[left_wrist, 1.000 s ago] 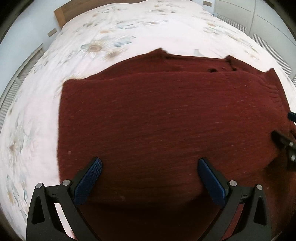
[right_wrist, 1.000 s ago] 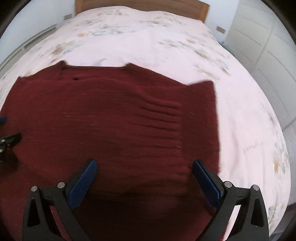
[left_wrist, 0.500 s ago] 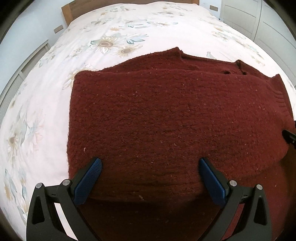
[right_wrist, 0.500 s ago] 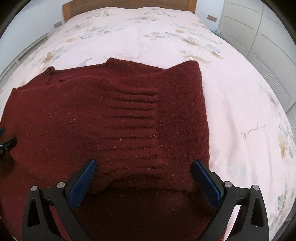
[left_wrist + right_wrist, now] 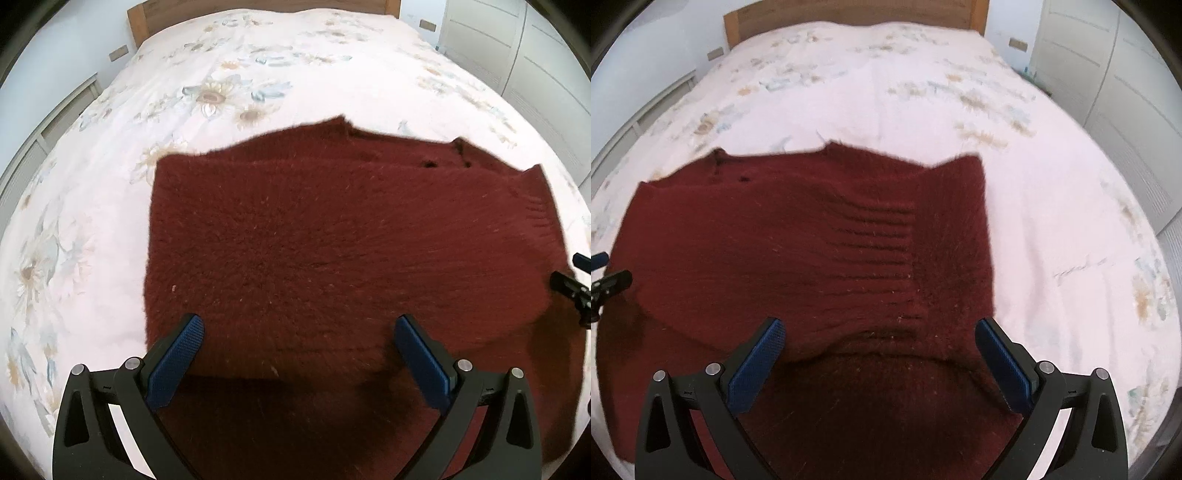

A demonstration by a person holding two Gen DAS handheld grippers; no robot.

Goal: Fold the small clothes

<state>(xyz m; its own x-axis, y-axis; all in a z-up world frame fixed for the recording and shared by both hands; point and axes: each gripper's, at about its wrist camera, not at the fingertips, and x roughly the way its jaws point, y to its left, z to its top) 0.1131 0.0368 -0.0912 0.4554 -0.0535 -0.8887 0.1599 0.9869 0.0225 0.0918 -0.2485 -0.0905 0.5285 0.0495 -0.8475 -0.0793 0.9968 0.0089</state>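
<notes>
A dark red knitted sweater [image 5: 332, 240] lies on the bed, its sleeves folded in over the body; the ribbed cuff shows in the right wrist view [image 5: 871, 240]. My left gripper [image 5: 299, 332] is open and empty above the sweater's near left part. My right gripper [image 5: 879, 332] is open and empty above its near right part. Each gripper shows at the edge of the other's view: the right one in the left wrist view [image 5: 572, 280], the left one in the right wrist view [image 5: 609, 277].
The bed [image 5: 92, 221] has a white floral cover and a wooden headboard [image 5: 849, 14]. White wardrobe doors [image 5: 1126, 92] stand to the right. A low white unit [image 5: 48, 122] runs along the left wall.
Both grippers have drawn back and risen from the sweater, so it looks smaller and more of the bed shows. The sweater lies as before.
</notes>
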